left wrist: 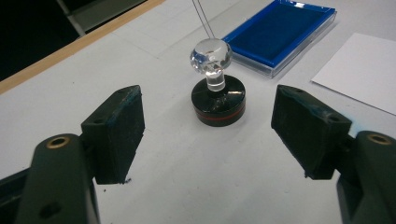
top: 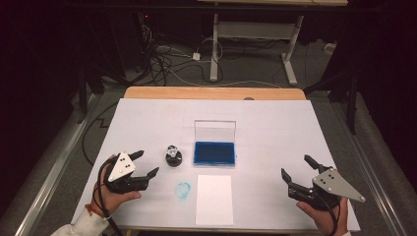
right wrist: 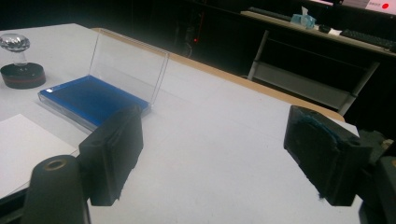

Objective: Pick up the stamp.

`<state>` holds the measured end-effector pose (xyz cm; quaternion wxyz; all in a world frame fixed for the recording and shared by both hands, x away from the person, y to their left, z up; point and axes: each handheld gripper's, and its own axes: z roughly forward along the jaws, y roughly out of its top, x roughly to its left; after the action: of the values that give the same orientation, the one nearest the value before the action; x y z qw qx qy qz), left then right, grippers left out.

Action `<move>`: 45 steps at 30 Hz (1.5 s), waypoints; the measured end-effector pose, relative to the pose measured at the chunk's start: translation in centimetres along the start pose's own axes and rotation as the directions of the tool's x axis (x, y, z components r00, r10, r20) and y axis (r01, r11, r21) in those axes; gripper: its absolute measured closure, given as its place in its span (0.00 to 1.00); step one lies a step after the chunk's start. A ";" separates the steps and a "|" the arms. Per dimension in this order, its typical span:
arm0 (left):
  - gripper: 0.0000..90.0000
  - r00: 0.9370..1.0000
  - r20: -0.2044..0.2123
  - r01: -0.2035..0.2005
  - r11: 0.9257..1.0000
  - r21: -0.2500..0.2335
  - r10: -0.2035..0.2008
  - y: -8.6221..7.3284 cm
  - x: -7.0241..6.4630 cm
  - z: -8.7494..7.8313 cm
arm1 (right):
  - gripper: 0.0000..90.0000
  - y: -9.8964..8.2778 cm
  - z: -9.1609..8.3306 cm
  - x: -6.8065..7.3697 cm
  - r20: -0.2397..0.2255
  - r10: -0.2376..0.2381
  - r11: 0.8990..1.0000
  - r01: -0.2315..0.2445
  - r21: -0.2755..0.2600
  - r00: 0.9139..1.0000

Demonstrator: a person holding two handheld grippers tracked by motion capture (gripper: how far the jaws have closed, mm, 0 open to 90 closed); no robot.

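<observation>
Two grippers rest low on the white table (top: 275, 142), one at each near corner, as I see from the high view. Left gripper (top: 146, 163): jaws spread, nothing between them, aimed at the stamp (top: 172, 156), which stands just ahead of it and apart from both pads. Stamp, in my left gripper view (left wrist: 217, 93): a round black base with a thin red band near the bottom, a short clear stem, and a faceted clear knob on top; upright. Blue ink pad (top: 215, 153): just right of the stamp, its clear lid raised behind it. White sheet of paper (top: 214, 199): near the table's front edge, in front of the ink pad. Pale blue smudge (top: 183, 190): on the table left of the paper, perhaps ink, though I can't say for sure. Right gripper (top: 296, 170): jaws spread wide and empty, well apart from the stamp.
</observation>
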<state>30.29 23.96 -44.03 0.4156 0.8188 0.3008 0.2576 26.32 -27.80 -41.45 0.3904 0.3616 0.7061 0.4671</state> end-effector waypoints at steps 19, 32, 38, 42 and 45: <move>0.24 0.992 0.104 0.061 0.987 0.151 -0.078 0.9 1.9 0.6 | 0.23 -0.4 1.2 1.5 -0.060 -0.050 0.997 0.054 0.059 0.997; 0.28 0.987 0.149 -0.104 0.941 0.321 0.058 7.2 2.8 3.1 | 0.23 -1.0 2.1 2.7 -0.101 -0.111 0.986 0.122 0.110 0.989; 0.36 0.978 0.204 -0.129 0.915 0.382 0.052 8.2 2.5 6.0 | 0.24 -1.1 2.2 2.6 -0.101 -0.118 0.985 0.129 0.117 0.988; 0.36 0.975 0.217 -0.130 0.906 0.404 0.044 8.4 2.4 7.5 | 0.24 -1.2 2.3 2.5 -0.105 -0.110 0.985 0.123 0.122 0.988; 0.37 0.973 0.228 -0.120 0.899 0.422 0.023 8.3 2.7 8.4 | 0.24 -1.2 2.4 2.7 -0.112 -0.116 0.984 0.130 0.123 0.987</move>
<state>40.08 17.51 -41.03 0.2438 0.9244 0.2727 0.1084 27.10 -24.94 -43.73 0.3567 0.3172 0.7755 0.4133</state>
